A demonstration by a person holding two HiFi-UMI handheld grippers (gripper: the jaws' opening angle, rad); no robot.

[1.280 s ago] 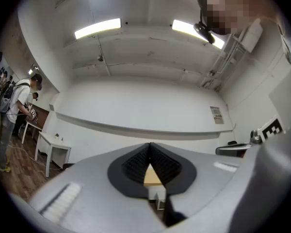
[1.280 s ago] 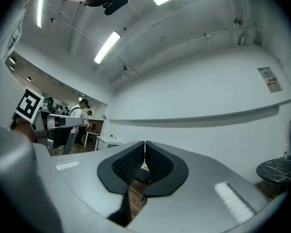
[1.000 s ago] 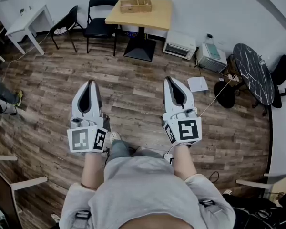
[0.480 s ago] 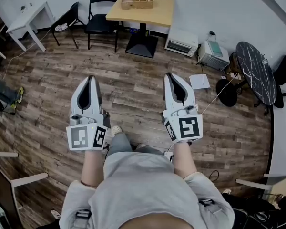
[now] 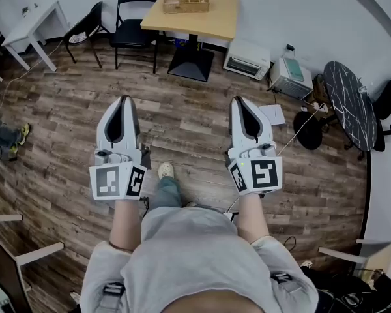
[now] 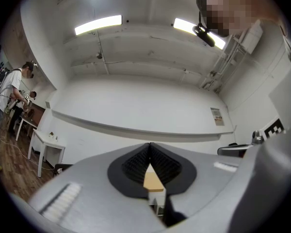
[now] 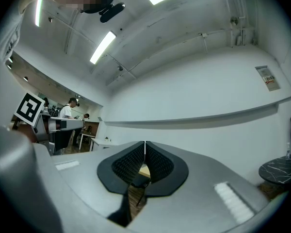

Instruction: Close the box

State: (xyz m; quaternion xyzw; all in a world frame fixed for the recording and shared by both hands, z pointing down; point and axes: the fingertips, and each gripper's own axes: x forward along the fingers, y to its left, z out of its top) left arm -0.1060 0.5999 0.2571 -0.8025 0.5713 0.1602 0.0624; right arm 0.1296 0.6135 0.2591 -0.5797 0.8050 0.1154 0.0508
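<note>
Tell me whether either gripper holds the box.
No: the left gripper and right gripper are shut and empty, while the box sits on the far table.

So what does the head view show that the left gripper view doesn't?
Only the head view shows the box on the yellow table and the person's shoe. Only the left gripper view shows the ceiling lights and a person standing far off. Both show the yellow table, the white table and the left tool, which is shut.
</note>
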